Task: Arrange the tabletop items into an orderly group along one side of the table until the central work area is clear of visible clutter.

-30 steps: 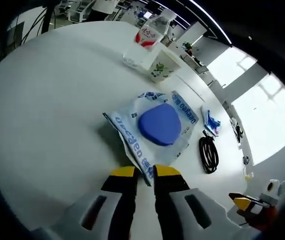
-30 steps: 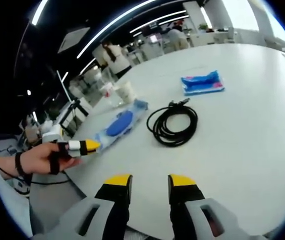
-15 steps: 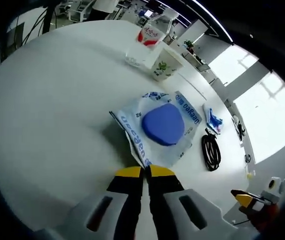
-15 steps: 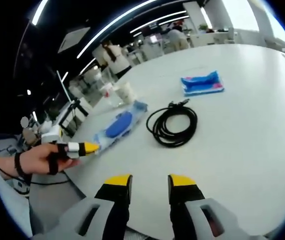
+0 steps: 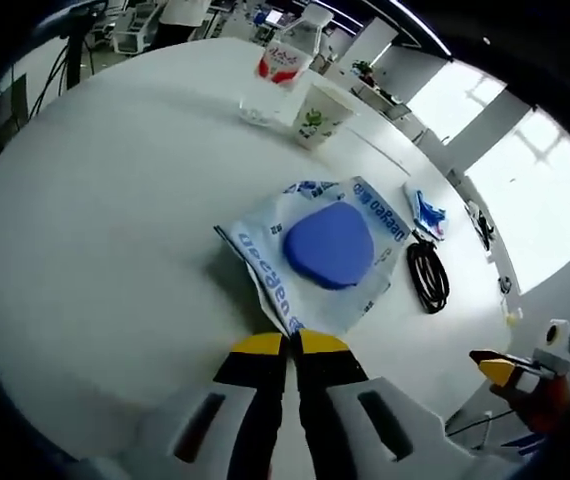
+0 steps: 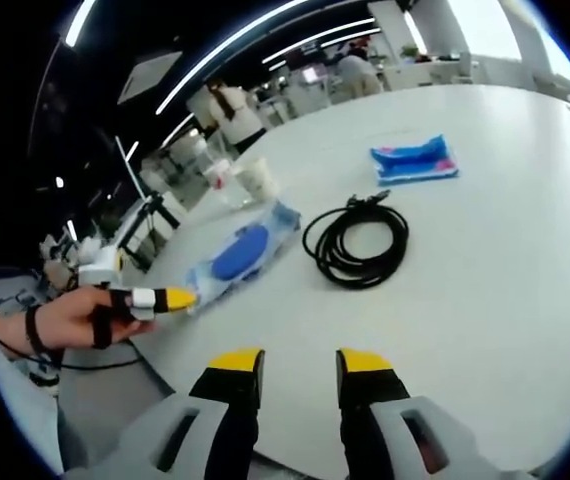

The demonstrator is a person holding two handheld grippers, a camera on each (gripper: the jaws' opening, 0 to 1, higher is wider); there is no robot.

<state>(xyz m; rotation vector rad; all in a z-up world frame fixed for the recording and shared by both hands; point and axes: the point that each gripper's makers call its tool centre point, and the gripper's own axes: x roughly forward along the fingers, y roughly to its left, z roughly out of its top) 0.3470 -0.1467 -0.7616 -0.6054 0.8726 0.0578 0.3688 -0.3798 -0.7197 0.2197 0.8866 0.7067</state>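
A clear plastic bag with blue print and a blue rounded pad inside [image 5: 327,247] lies on the white round table [image 5: 95,230]. My left gripper [image 5: 292,343] is shut on the near corner of that bag. In the right gripper view the same bag [image 6: 241,252] lies at the table's left edge, with the left gripper [image 6: 177,298] on it, held by a hand. My right gripper [image 6: 300,361] is open over the table's near edge, holding nothing. A coiled black cable [image 6: 357,240] lies ahead of it, and a blue and pink packet [image 6: 414,161] beyond.
A paper cup [image 5: 317,115] and a clear water bottle with a red label [image 5: 277,72] stand at the far side of the table. The cable [image 5: 428,279] and packet [image 5: 425,215] lie right of the bag. People stand among desks in the background [image 6: 230,110].
My left gripper closed on the bag's corner, jaws going from apart to shut. The right gripper stays open and has barely moved.
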